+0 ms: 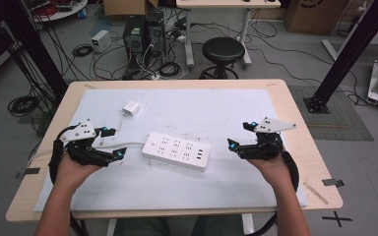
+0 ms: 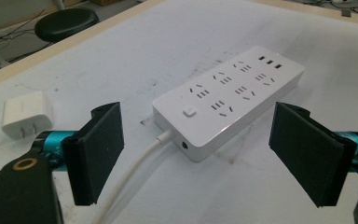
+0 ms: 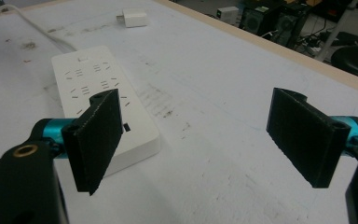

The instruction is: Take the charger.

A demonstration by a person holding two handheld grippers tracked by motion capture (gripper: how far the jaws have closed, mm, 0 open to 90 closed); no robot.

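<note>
High view: a white-matted table (image 1: 285, 98) with the power strip (image 1: 177, 150) lying flat at centre, the left gripper (image 1: 112, 142) at its 9 o'clock and the right gripper (image 1: 239, 136) at its 3 o'clock, both spread and clear of it. A charger (image 1: 131, 108) sits at the strip's 11 o'clock. Left gripper view alone shows the strip's button (image 2: 189, 112); its cord (image 2: 135, 172) is cut off at the bottom edge.
</note>
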